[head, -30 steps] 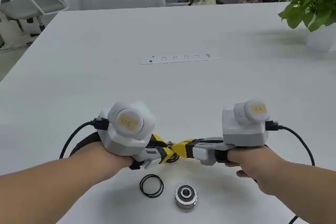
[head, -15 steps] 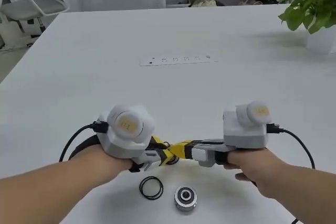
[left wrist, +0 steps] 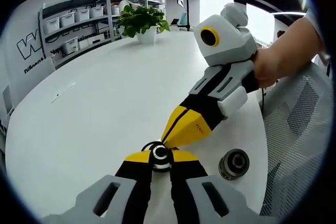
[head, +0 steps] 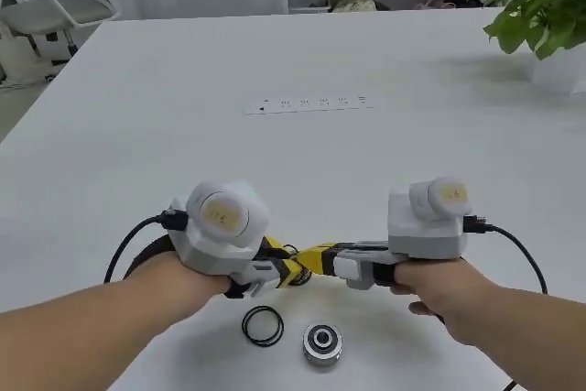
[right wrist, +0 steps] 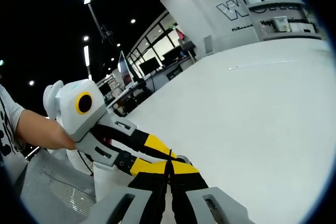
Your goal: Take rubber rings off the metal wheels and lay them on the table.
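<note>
Two metal wheels [left wrist: 159, 153] [left wrist: 234, 163], two loose rings [head: 263, 326]

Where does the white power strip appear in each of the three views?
Head view: the power strip lies at the upper centre.
Left gripper view: a thin line at the left.
Right gripper view: a thin line at the upper right.
Shared landmark: the left gripper, holding a metal wheel, meets the right gripper tip to tip.

Wall lettering [left wrist: 27, 50], left of the shelf of bins [left wrist: 79, 17]: a large "W", the rest cut off.
Smaller line under that "W": too blurred to read.
Right gripper [left wrist: 164, 141], yellow tip: tiny dark print, too small to read.
</note>
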`<state>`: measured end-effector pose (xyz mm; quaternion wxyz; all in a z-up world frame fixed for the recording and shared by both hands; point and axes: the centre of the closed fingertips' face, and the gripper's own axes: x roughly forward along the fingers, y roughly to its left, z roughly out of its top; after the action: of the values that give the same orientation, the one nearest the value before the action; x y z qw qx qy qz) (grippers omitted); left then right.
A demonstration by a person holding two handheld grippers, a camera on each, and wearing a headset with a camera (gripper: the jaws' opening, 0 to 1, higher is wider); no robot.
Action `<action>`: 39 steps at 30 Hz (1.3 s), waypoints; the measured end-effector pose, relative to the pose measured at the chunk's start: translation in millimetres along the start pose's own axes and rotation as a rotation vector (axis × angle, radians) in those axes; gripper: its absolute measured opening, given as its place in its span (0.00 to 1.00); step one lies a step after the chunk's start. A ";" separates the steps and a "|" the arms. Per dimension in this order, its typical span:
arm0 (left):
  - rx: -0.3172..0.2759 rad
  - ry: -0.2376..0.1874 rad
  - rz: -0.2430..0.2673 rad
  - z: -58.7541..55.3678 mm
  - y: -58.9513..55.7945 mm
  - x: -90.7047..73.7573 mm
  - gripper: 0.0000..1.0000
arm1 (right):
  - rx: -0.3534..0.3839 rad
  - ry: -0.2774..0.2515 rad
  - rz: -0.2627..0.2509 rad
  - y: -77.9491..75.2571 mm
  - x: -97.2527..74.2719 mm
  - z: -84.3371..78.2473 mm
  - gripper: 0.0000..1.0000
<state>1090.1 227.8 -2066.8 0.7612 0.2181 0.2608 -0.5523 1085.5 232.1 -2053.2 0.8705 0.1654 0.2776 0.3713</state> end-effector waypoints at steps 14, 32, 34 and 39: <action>-0.035 0.010 -0.024 0.8 -0.6 -8.1 0.10 | 0.011 -0.011 0.007 3.6 -2.4 4.1 0.00; 0.019 -0.074 -0.044 18.7 -14.8 -46.7 0.23 | 0.014 -0.044 0.050 23.8 -7.9 15.2 0.00; 0.022 -0.084 -0.044 20.9 -15.8 -51.3 0.24 | 0.015 -0.046 0.051 24.5 -8.8 16.0 0.00; 0.032 -0.123 -0.027 28.3 -16.6 -67.6 0.29 | 0.015 -0.051 0.052 26.1 -11.5 17.6 0.00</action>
<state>1061.5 254.5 -2002.6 0.7647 0.1925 0.2076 -0.5788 1075.1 239.6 -2022.2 0.8662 0.1884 0.2537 0.3872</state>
